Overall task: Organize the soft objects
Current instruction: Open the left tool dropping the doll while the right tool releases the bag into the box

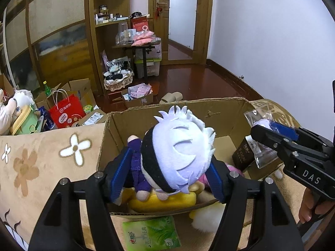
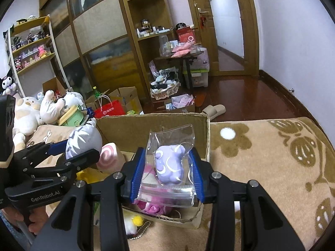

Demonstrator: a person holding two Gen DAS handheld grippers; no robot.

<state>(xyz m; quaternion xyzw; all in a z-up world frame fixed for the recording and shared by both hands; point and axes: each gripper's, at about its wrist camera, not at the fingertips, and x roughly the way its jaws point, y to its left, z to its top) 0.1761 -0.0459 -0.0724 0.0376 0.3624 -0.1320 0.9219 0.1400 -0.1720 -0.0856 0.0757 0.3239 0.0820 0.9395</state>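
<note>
My left gripper (image 1: 167, 170) is shut on a plush doll (image 1: 180, 152) with white hair, a black headband and purple clothes, held over an open cardboard box (image 1: 134, 123) on the flowered blanket. The doll also shows in the right wrist view (image 2: 83, 140). My right gripper (image 2: 167, 173) is shut on a clear zip bag (image 2: 167, 192) with a purple soft toy (image 2: 170, 164) inside, held over the box's right part (image 2: 204, 138). In the box lie a yellow plush (image 1: 167, 202), a pink plush (image 2: 152, 207) and a pink swirl cushion (image 2: 108, 156).
A green tissue pack (image 1: 152, 234) and a white-yellow fluffy toy (image 1: 207, 217) lie on the blanket before the box. A brown carton (image 1: 242, 156) stands inside the box. Plush toys (image 2: 31, 113), a red bag (image 1: 67, 114) and boxes crowd the left; slippers (image 2: 215, 109) lie on the floor.
</note>
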